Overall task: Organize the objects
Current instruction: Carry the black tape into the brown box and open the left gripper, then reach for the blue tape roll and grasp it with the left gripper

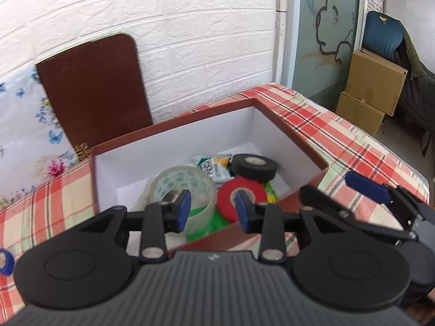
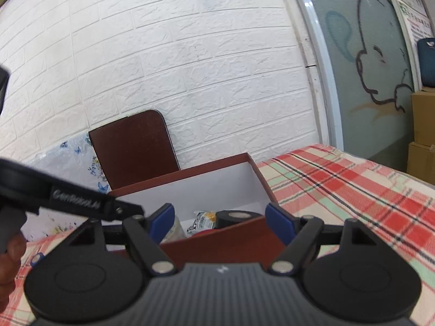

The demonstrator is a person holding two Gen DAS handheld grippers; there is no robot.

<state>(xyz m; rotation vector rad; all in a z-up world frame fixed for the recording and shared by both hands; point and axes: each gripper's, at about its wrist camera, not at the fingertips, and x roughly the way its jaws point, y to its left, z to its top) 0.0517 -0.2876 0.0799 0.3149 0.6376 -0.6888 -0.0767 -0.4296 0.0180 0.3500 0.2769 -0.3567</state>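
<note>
A red-brown box [image 1: 288, 133] with a white inside sits on the plaid tablecloth. It holds a clear tape roll [image 1: 174, 182], a red tape roll [image 1: 227, 195], a black tape roll [image 1: 254, 167], snack packets [image 1: 213, 167] and something green [image 1: 206, 222]. My left gripper [image 1: 213, 209] hovers over the box's near side, open, its blue pads apart and holding nothing. My right gripper [image 2: 221, 222] stands open and empty just before the box's near wall [image 2: 217, 241]. It also shows in the left wrist view as the right gripper [image 1: 342, 193], over the box's right corner.
A blue tape roll [image 1: 5, 262] lies on the cloth at the far left. A brown board [image 1: 92, 87] leans on the white brick wall behind the box. Cardboard cartons [image 1: 372, 92] and a chair stand past the table's right edge. A hand [image 2: 11, 255] shows at the left.
</note>
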